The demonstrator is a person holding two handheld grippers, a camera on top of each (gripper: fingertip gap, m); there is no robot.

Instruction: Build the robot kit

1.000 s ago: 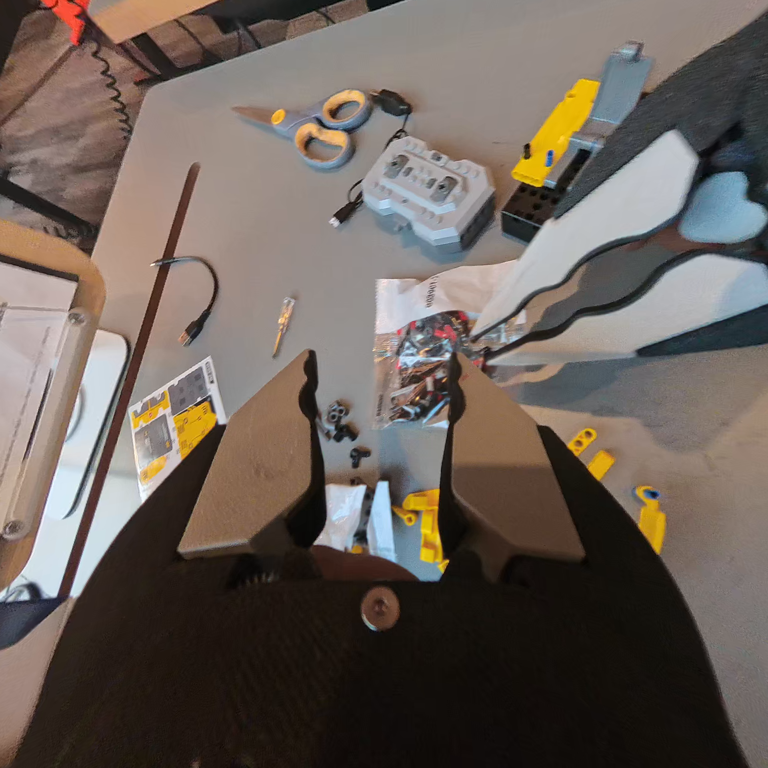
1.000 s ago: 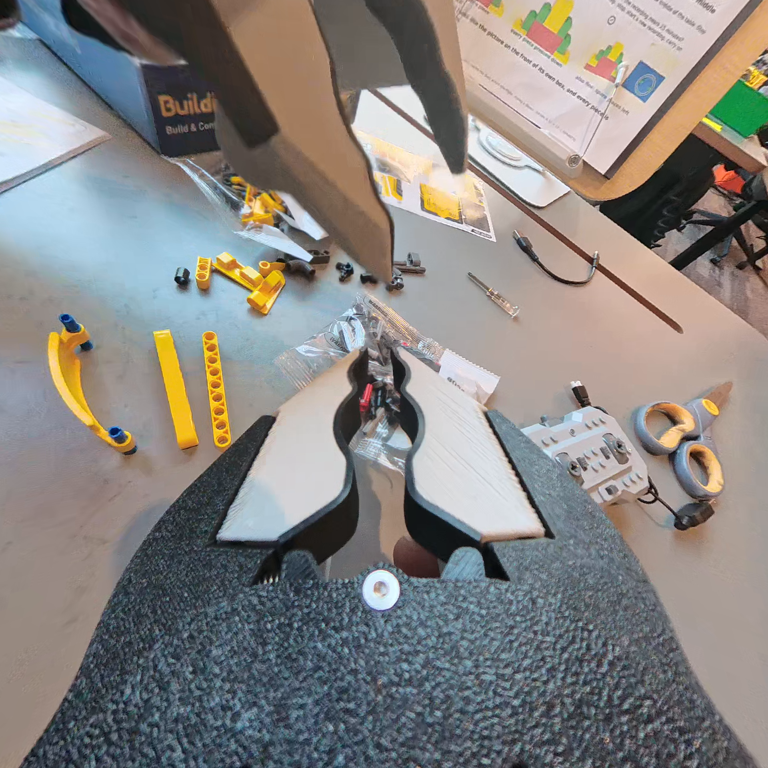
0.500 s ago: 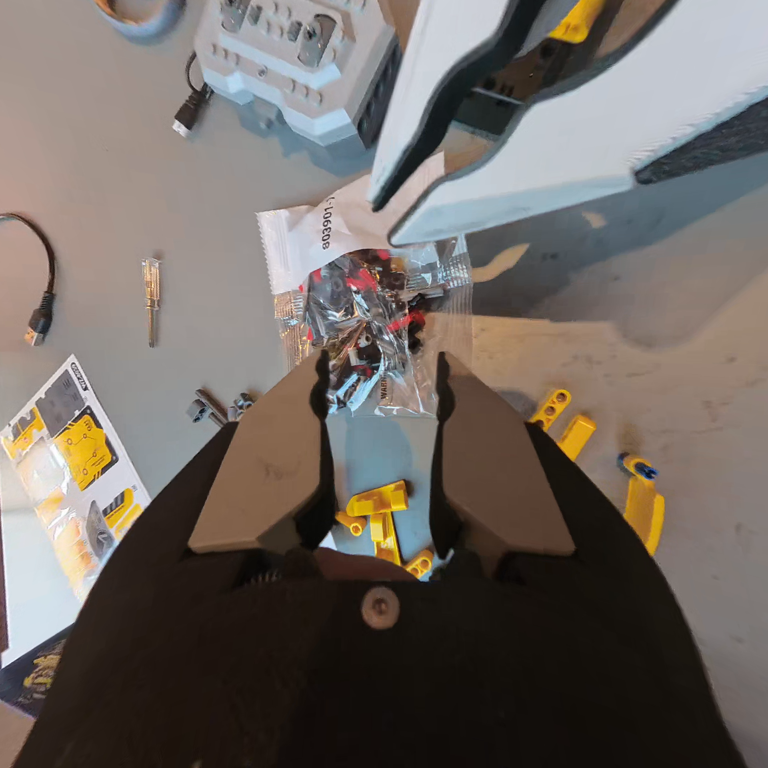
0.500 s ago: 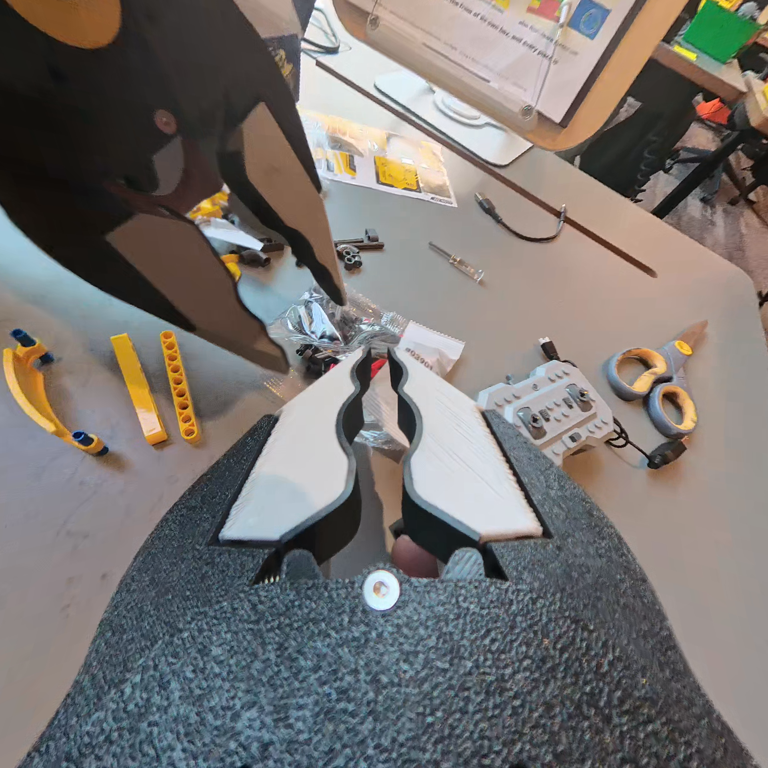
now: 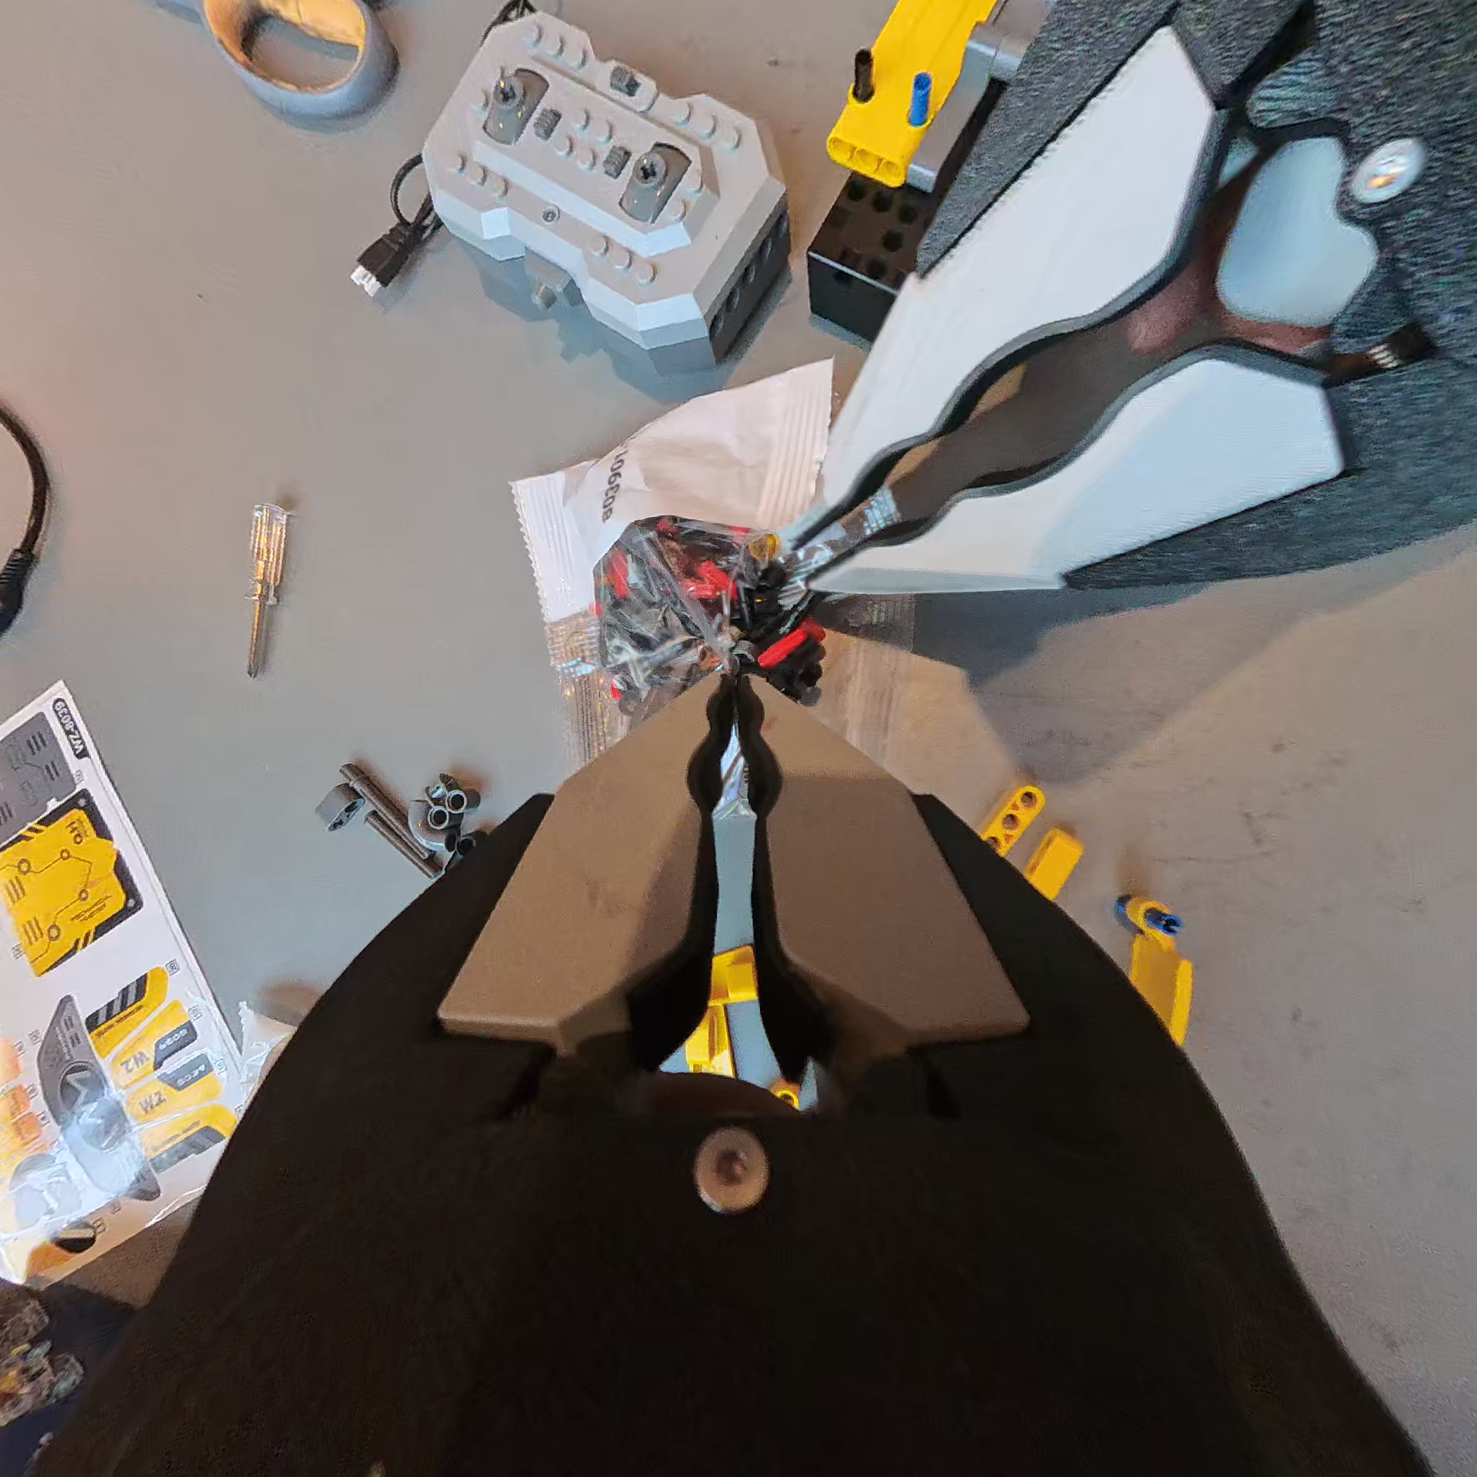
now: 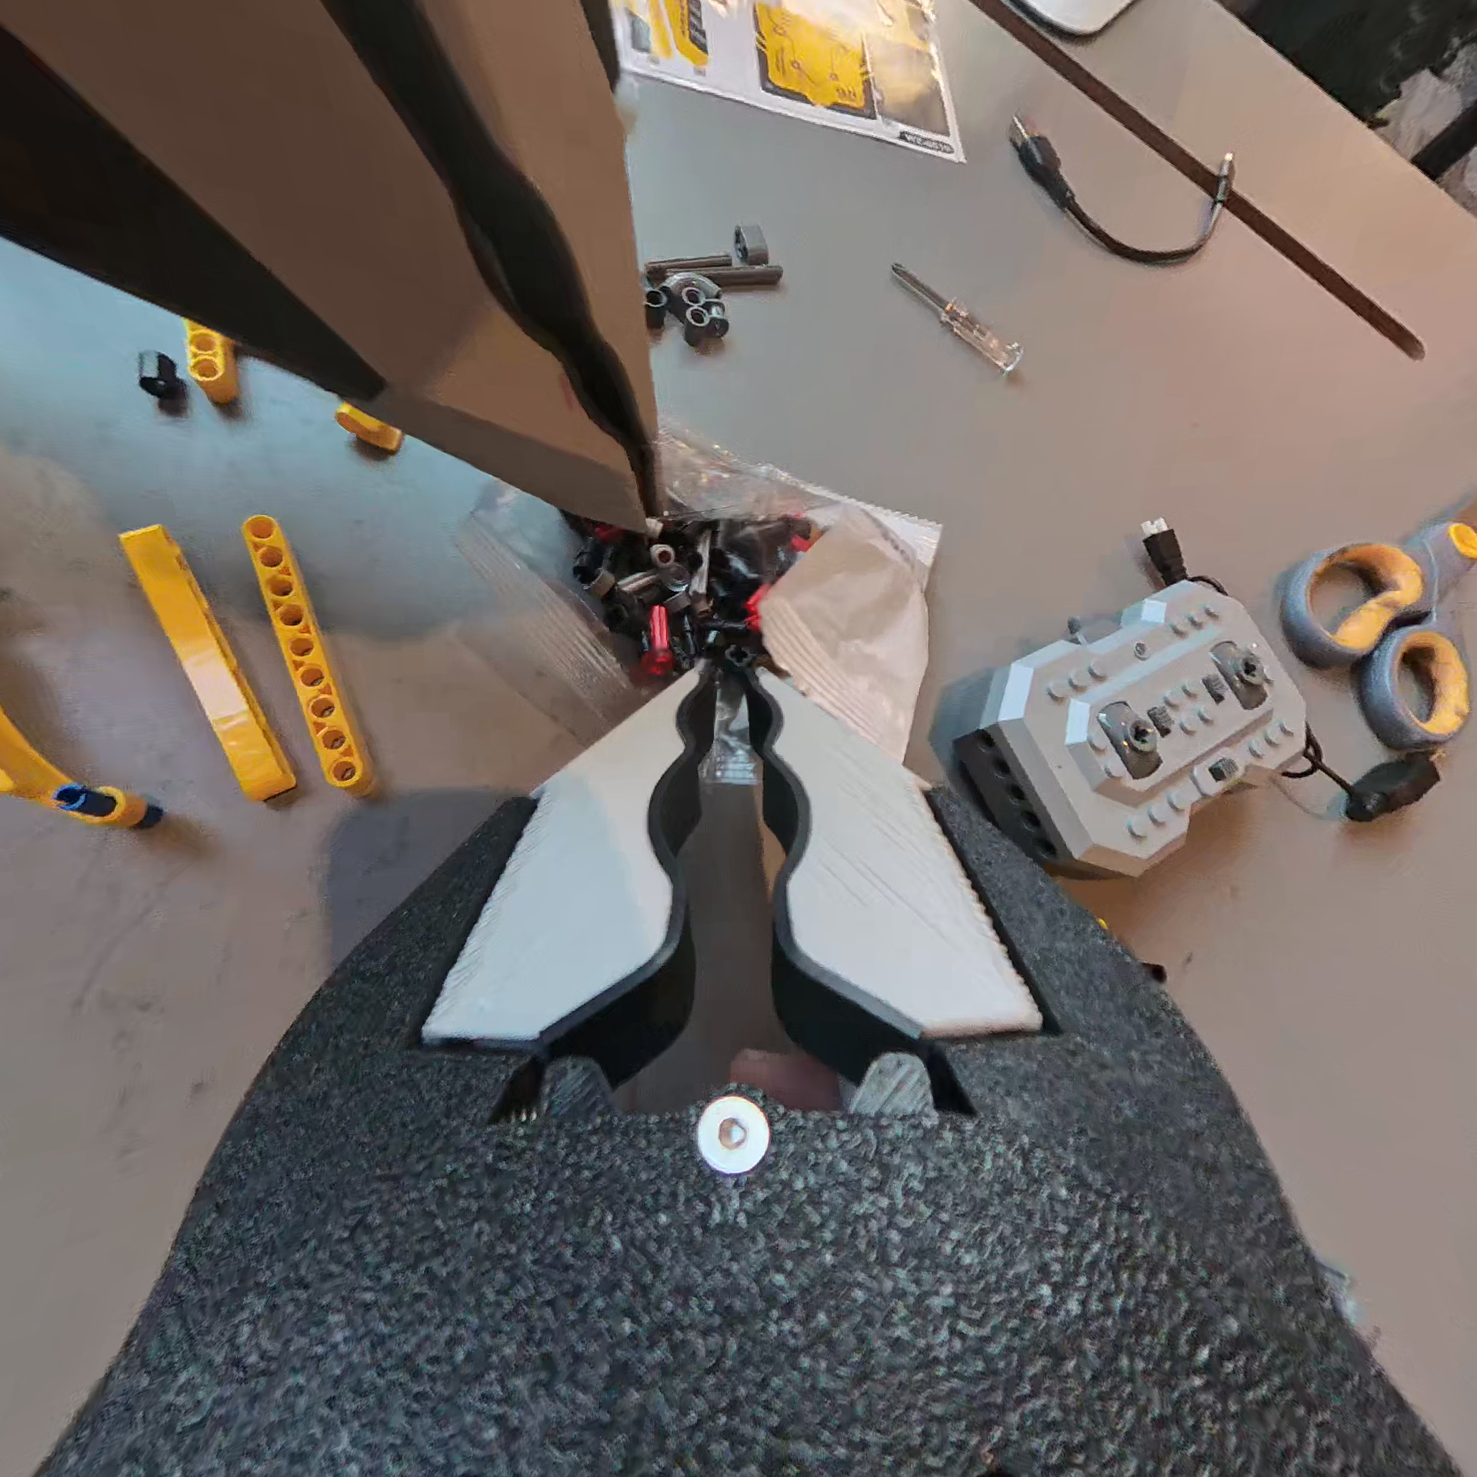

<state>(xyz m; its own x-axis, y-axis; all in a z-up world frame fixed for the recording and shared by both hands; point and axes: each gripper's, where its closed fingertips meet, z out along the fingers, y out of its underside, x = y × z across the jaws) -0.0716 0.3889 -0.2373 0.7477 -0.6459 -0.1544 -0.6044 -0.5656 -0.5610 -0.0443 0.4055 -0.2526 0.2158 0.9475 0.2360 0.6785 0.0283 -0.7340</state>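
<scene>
A clear plastic bag [image 5: 679,591] of small black and red pins lies on the grey table; it also shows in the right wrist view [image 6: 703,591]. My left gripper [image 5: 734,679] is shut on the bag's near edge, with film pinched between its dark fingers. My right gripper [image 6: 723,671] is shut on the opposite edge of the bag, with film between its white fingers. In the left wrist view the right gripper [image 5: 799,551] comes in from the upper right. In the right wrist view the left gripper [image 6: 647,511] comes in from the upper left. The bag is bunched between the two.
A grey battery box [image 5: 607,184] with a cable, scissors [image 6: 1375,631], a small screwdriver [image 5: 264,583], a sticker sheet [image 5: 80,959], dark pins and axles [image 5: 400,807], yellow beams [image 6: 248,647], a curved yellow piece [image 5: 1159,967] and a yellow and black block assembly [image 5: 879,160] lie around the bag. Across from one pair of fingers to the other is roughly 4 cm.
My left gripper moved forward over the bag and closed on its near edge. My right gripper came down and closed on the far edge. The bag's film is now gathered between them.
</scene>
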